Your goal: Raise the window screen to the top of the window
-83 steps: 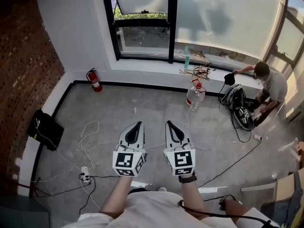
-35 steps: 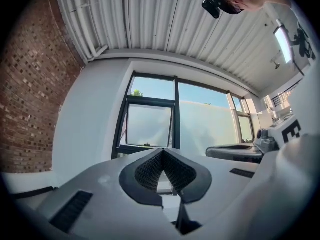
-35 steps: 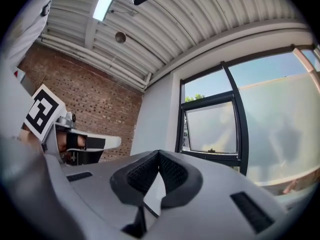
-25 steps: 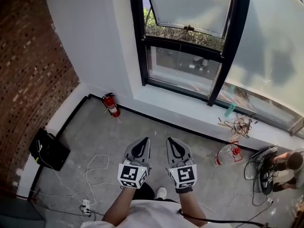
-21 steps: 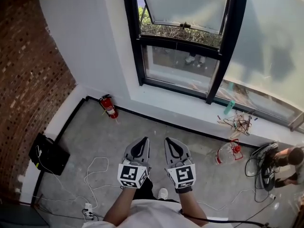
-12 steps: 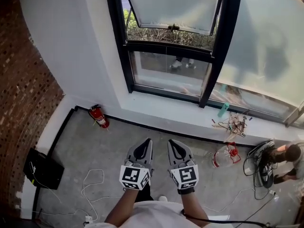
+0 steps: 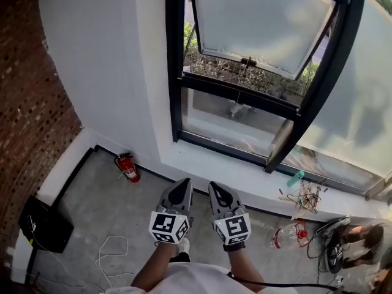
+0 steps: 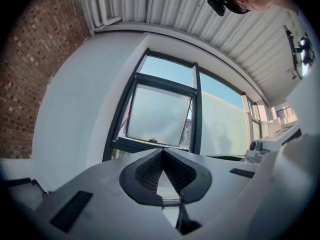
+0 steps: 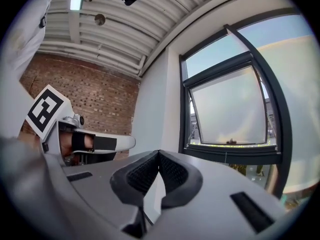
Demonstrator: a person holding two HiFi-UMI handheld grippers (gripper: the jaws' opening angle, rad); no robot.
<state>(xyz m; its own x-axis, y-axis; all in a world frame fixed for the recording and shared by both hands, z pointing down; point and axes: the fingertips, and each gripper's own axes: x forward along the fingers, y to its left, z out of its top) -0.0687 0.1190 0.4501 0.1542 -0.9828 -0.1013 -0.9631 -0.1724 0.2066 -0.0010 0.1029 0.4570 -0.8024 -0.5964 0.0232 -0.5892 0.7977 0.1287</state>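
Both grippers are clamped shut with nothing in them. The left gripper (image 7: 179, 188) and right gripper (image 7: 218, 190) sit side by side at bottom centre of the head view, and each gripper view shows the pads meeting at the tips. They're well apart from the window (image 7: 174, 72), which fills the top of the frame.

The screen (image 7: 358, 121) is the pale sheet over the wide pane right of the slanted black post (image 7: 313, 90), in the upper right of the head view. The frame edge chops most of it off there. In the left gripper view it covers the lower part of that pane with blue sky above, and the gripper's own body hides its bottom edge.

Left of the post, a frosted sash (image 7: 257, 23) tilts outward.

On the sill at right there's a tangle of wires (image 7: 304, 195), too small to sort out. A fire extinguisher (image 7: 127, 166) stands by the wall. A person (image 7: 355, 234) is half cut off at lower right.
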